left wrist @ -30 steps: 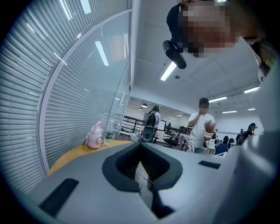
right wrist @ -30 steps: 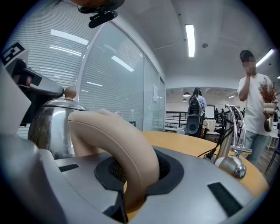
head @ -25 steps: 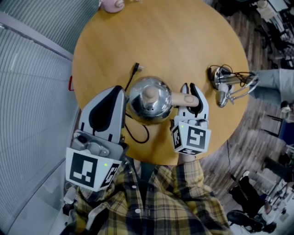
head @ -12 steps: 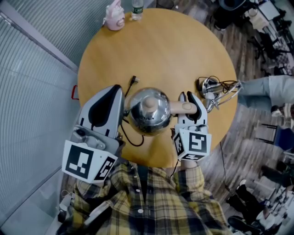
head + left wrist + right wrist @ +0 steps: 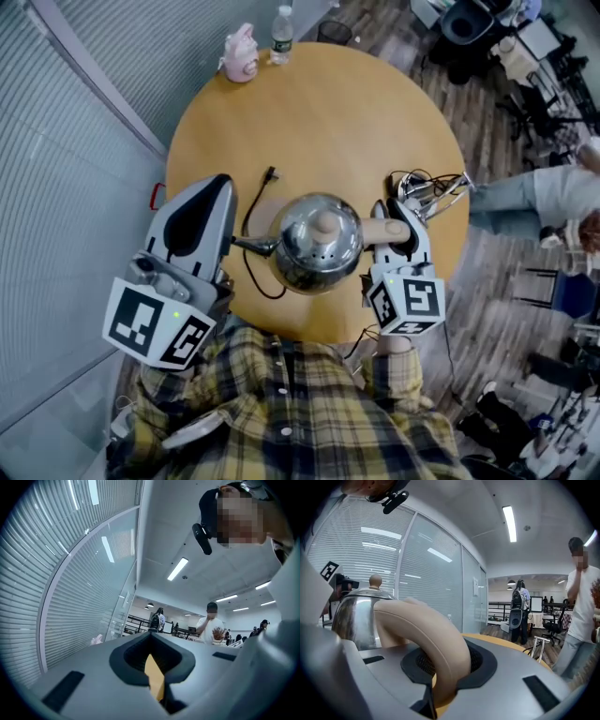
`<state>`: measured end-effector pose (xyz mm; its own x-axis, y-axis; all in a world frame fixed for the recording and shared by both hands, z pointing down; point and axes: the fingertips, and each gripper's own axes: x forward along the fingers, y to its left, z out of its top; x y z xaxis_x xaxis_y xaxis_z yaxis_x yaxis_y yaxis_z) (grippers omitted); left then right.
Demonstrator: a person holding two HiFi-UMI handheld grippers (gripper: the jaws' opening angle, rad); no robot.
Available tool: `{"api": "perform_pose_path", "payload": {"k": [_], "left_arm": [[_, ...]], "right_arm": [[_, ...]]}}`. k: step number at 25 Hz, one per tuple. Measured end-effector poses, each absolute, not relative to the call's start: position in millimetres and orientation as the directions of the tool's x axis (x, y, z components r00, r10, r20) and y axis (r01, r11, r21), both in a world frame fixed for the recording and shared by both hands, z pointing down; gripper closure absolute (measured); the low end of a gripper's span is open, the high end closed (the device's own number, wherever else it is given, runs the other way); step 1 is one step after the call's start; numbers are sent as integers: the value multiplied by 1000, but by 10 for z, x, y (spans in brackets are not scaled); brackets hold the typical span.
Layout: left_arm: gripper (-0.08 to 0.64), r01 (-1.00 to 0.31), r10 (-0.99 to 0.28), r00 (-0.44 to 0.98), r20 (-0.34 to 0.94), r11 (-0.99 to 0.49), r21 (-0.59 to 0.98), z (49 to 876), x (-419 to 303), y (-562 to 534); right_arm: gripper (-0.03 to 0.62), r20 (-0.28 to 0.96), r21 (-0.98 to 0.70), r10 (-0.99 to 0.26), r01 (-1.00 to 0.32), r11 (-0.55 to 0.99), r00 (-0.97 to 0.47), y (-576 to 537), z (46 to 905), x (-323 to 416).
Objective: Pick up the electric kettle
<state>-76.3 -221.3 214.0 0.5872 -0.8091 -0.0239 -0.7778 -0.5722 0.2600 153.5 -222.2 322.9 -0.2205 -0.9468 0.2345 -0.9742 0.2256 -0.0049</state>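
Note:
The electric kettle (image 5: 314, 246) is a shiny steel pot with a tan knob and a tan handle (image 5: 382, 234). It hangs above the round wooden table (image 5: 356, 122). My right gripper (image 5: 398, 230) is shut on that handle; in the right gripper view the handle (image 5: 436, 639) curves down between the pads of the right gripper (image 5: 440, 670), with the kettle body (image 5: 354, 616) at the left. My left gripper (image 5: 202, 214) is left of the kettle's spout, apart from it and holding nothing. In the left gripper view the left gripper (image 5: 154, 670) has its jaws together, with only a thin slit of table between them.
A black cord (image 5: 248, 211) lies on the table below the kettle. A pink object (image 5: 240, 54) and a water bottle (image 5: 281, 36) stand at the far edge, a metal stand with cables (image 5: 427, 192) at the right edge. A blind-covered glass wall runs left; a person (image 5: 553, 192) stands right.
Both grippers have risen, and the kettle has gone up with the right one. The table now looks smaller and farther below.

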Motion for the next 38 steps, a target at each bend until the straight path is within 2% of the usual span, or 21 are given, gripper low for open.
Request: {"api": "perform_pose_path", "payload": {"k": [12, 38], "left_arm": [[557, -770, -800, 600, -24, -585, 255, 2070, -933, -1985], [557, -804, -830, 557, 4, -539, 252, 2205, -1333, -1741]], "right_arm": [[509, 223, -55, -909, -936, 348, -351, -1794, 2878, 1312], [509, 232, -117, -865, -896, 429, -444, -1664, 2896, 923]]}}
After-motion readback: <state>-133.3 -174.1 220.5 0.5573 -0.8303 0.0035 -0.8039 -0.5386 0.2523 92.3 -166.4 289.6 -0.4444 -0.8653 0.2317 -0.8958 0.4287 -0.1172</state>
